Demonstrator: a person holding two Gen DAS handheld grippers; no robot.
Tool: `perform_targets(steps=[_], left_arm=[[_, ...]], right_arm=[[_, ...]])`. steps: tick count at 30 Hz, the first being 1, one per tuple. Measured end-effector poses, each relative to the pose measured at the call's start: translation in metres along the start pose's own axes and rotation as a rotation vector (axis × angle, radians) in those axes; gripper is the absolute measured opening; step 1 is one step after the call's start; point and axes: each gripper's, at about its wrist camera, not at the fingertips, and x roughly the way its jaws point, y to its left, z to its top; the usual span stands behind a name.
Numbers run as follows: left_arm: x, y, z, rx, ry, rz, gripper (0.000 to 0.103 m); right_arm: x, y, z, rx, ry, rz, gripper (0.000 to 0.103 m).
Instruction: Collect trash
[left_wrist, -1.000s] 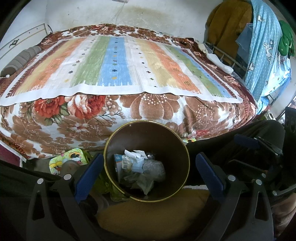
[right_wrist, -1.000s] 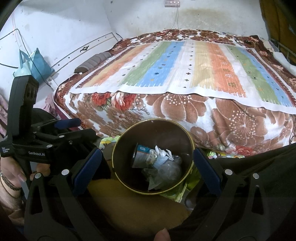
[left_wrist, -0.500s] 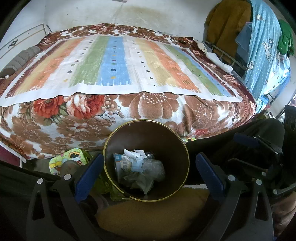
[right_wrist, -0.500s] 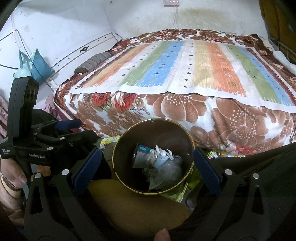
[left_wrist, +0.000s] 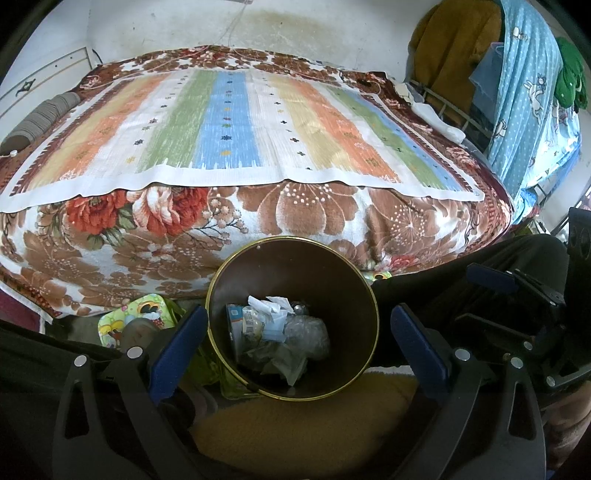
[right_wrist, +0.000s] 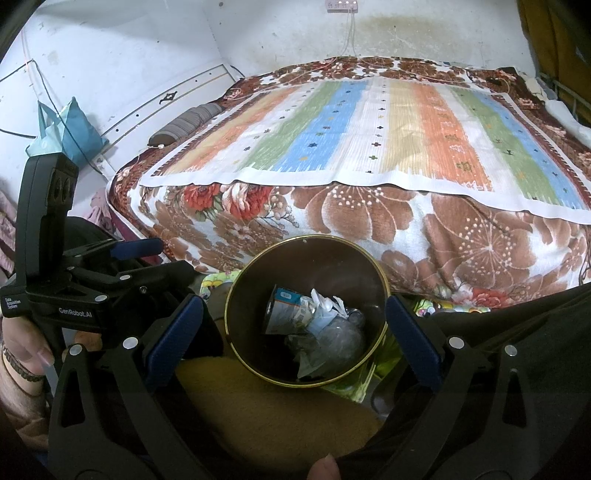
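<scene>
Left wrist: bin (left_wrist: 354, 291) fronts floral bed (left_wrist: 258, 218).

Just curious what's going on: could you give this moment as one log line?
left gripper: open, empty | right gripper: open, empty | trash bin: holds wrappers, beside bed

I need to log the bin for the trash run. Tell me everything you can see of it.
The bin is round, dark brown inside, with a thin gold rim. It stands on the floor against the foot of the bed, tilted toward the cameras. Its bottom holds crumpled white paper, clear plastic and a blue-labelled carton. Both tongs are open and apart from it.
</scene>
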Motion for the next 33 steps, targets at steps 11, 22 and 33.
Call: perform_targets(steps=[11,22,33], left_arm=[[0.0028,0.0006,-0.0028,-0.009,0.010,-0.006,0.097],[0.0033,0.0020,-0.0021,-0.009,0.012,-0.008,0.097],[0.0043,0.0036,-0.0026,-0.009,0.014,-0.008,0.097]], right_arm=[[0.0000,0.0001,0.0003,0.001,0.000,0.001,0.094],[-0.0002,-0.0007,-0.0001,0.002,-0.001,0.003,0.094],[-0.0002,-0.0006,0.0003,0.002,0.000,0.004,0.094]])
